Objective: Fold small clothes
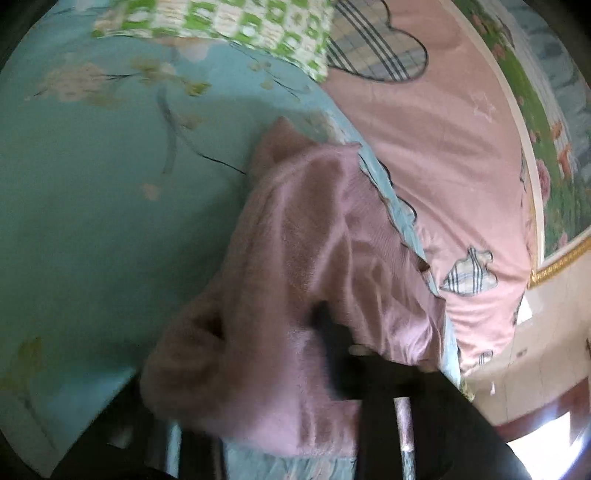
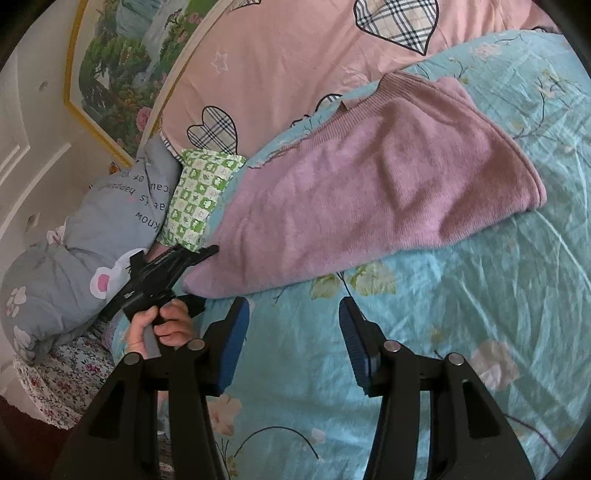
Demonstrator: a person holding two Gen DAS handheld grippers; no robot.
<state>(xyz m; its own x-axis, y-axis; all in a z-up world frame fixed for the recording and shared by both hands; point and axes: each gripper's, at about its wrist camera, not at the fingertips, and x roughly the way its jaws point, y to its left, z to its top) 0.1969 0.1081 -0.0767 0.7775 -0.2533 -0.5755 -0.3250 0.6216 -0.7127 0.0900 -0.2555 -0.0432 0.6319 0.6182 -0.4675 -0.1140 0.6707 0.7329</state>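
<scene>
Over the left wrist, the mauve knitted sweater [image 1: 295,280] fills the middle of the picture, bunched and blurred, lying on the turquoise flower-printed bedsheet [image 1: 92,206]. The left gripper [image 1: 343,354] is buried in its near folds; only dark parts show, and the knit drapes over them, so it looks clamped on the sweater's edge. Beyond the sweater lies a pink quilt with plaid heart patches [image 1: 443,147], and past the sweater's far end a green-and-white checked pillow [image 1: 229,22].

From the right wrist, the same sweater [image 2: 369,192] lies flat on the bedsheet [image 2: 461,314], tapering toward its near corner. There the left gripper [image 2: 207,253], held in the person's left hand [image 2: 162,325], pinches that corner with its fingers closed on the knit. The right gripper [image 2: 293,332] hovers just short of the sweater, its blue-padded fingers [image 2: 236,339] spread apart with nothing between them. Left of the sweater sit the checked pillow [image 2: 195,195] and a grey printed cushion [image 2: 92,236]; the pink quilt [image 2: 280,66] lies behind it.
</scene>
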